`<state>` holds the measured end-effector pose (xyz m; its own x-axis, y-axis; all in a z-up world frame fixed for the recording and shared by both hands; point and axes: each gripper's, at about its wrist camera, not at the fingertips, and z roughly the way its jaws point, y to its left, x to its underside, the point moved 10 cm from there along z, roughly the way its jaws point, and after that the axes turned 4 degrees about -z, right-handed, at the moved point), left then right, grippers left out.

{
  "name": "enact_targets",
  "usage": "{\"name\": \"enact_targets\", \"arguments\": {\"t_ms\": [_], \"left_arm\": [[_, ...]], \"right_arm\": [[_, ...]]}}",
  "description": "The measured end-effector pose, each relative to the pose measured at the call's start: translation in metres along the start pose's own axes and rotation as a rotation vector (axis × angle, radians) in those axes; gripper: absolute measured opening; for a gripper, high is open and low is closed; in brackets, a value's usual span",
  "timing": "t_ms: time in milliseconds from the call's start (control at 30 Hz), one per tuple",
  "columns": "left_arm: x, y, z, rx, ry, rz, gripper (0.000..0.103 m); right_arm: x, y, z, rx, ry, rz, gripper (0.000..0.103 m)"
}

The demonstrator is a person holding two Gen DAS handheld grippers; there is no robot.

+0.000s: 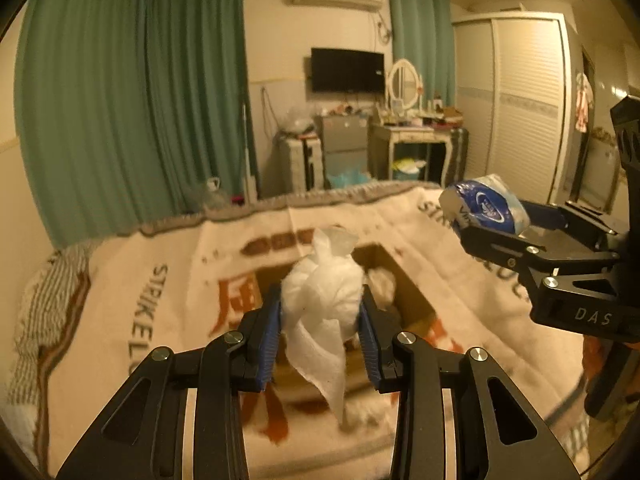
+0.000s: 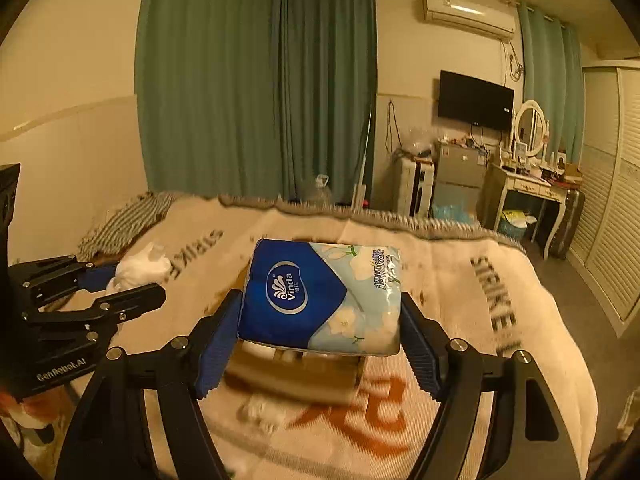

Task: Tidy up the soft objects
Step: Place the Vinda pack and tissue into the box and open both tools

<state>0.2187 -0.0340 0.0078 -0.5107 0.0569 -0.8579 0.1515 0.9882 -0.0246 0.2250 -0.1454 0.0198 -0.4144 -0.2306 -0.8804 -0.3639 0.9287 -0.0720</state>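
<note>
Mid-task. Left claw (image 1: 320, 320) pinches a crumpled white tissue wad (image 1: 320, 300), held aloft above an open cardboard box (image 1: 408, 292) on the bed blanket (image 1: 160, 320). Right claw (image 2: 320, 320) clamps a Vinda tissue pack (image 2: 320, 300), also above the box. Neither item deposited yet; some white material already lies inside the box.

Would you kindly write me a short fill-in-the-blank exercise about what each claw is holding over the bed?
1. The left claw is shut on a crumpled wad of ____ tissue paper.
2. The right claw grips a tissue pack branded ____.
3. Below both, on the blanket, sits an open ____ box.
4. The curtains are ____.

Missing words: white; Vinda; cardboard; green
</note>
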Motion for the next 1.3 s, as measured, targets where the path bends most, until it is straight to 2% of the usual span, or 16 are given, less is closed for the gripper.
{"name": "enact_targets", "arguments": {"t_ms": [233, 467, 567, 700, 733, 767, 800, 833, 900, 1100, 1200, 1267, 1300], "left_arm": [[-0.008, 0.015, 0.059, -0.019, 0.029, -0.017, 0.035], [0.018, 0.023, 0.126, -0.035, 0.112, -0.021, 0.035], [0.035, 0.024, 0.147, -0.024, 0.149, -0.021, 0.035], [0.045, 0.025, 0.162, -0.064, 0.165, -0.004, 0.038], [0.046, 0.024, 0.163, -0.074, 0.161, 0.011, 0.038], [0.046, 0.022, 0.164, -0.079, 0.16, 0.021, 0.039], [0.046, 0.021, 0.164, -0.085, 0.162, 0.031, 0.051], [0.046, 0.02, 0.163, -0.098, 0.165, 0.037, 0.069], [0.042, 0.025, 0.156, -0.136, 0.143, 0.029, 0.079], [0.012, 0.025, 0.106, -0.131, 0.065, 0.003, 0.08], [-0.009, 0.022, 0.057, -0.093, -0.009, -0.018, 0.08], [-0.02, 0.023, 0.027, -0.089, -0.053, -0.023, 0.086], [-0.024, 0.024, 0.01, -0.089, -0.078, -0.025, 0.093]], "right_arm": [[-0.01, -0.016, 0.065, -0.016, 0.034, 0.013, 0.074], [0.025, -0.026, 0.145, -0.033, 0.147, 0.041, 0.074], [0.046, -0.029, 0.164, -0.04, 0.183, 0.058, 0.074], [0.063, -0.034, 0.181, -0.042, 0.213, 0.074, 0.076], [0.063, -0.035, 0.182, -0.037, 0.21, 0.077, 0.078], [0.063, -0.036, 0.183, -0.033, 0.204, 0.08, 0.081], [0.061, -0.038, 0.182, -0.024, 0.197, 0.086, 0.088], [0.06, -0.04, 0.18, -0.018, 0.192, 0.093, 0.092], [0.057, -0.044, 0.174, -0.006, 0.194, 0.114, 0.093], [0.025, -0.046, 0.122, 0.034, 0.135, 0.106, 0.093], [-0.001, -0.043, 0.079, 0.06, 0.084, 0.08, 0.093], [-0.017, -0.039, 0.047, 0.082, 0.044, 0.064, 0.095], [-0.025, -0.037, 0.029, 0.088, 0.022, 0.057, 0.098]]}}
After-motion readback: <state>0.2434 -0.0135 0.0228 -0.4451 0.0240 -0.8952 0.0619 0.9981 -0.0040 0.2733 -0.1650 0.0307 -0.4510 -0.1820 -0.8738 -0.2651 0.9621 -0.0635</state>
